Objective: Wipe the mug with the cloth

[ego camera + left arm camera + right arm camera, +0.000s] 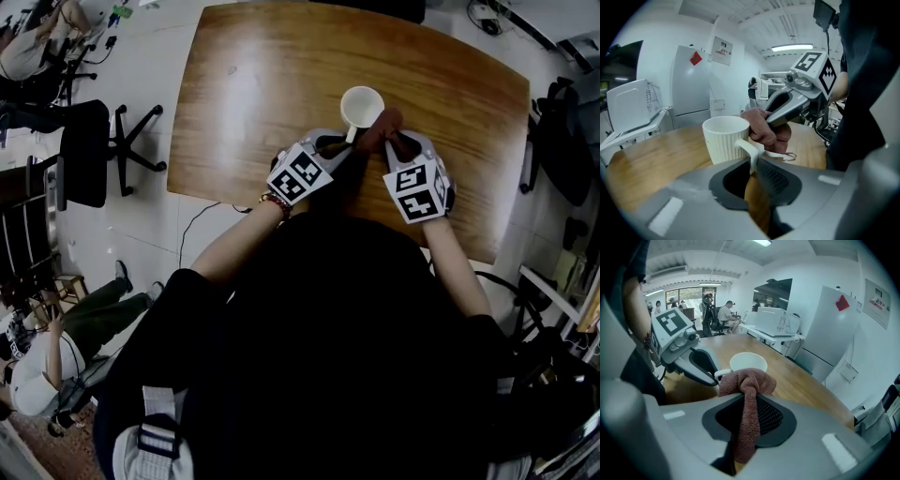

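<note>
While the left tool [751, 165] pinches the handle [749, 147] of the white mug [361, 105] upright on the counter [272, 75] and the right tool [749, 399] clamps the soft cloth [747, 379] against it, the mug looks stiff and breakable (probably slick), best held by that handle.

- Table [281, 84]: wood, glossy, curved at the far edge; ceiling light is reflected in its top.
- Floor [159, 211]: pale tiles; a dark cable [190, 223] is trailed across it beside the table.
- Office chair [89, 150]: black, on a star base, set left of the table.
- Refrigerator [691, 84]: white, marked with a red sticker (a paper notice [723, 50] is fixed to the wall beside it).
- Microwave [774, 319]: white, placed on a side counter.
- Screen [772, 295]: dark, mounted high on a white wall.
- Strip light [792, 47]: lit, set in the ceiling.
- Windows [684, 295]: seen at the far end.
</note>
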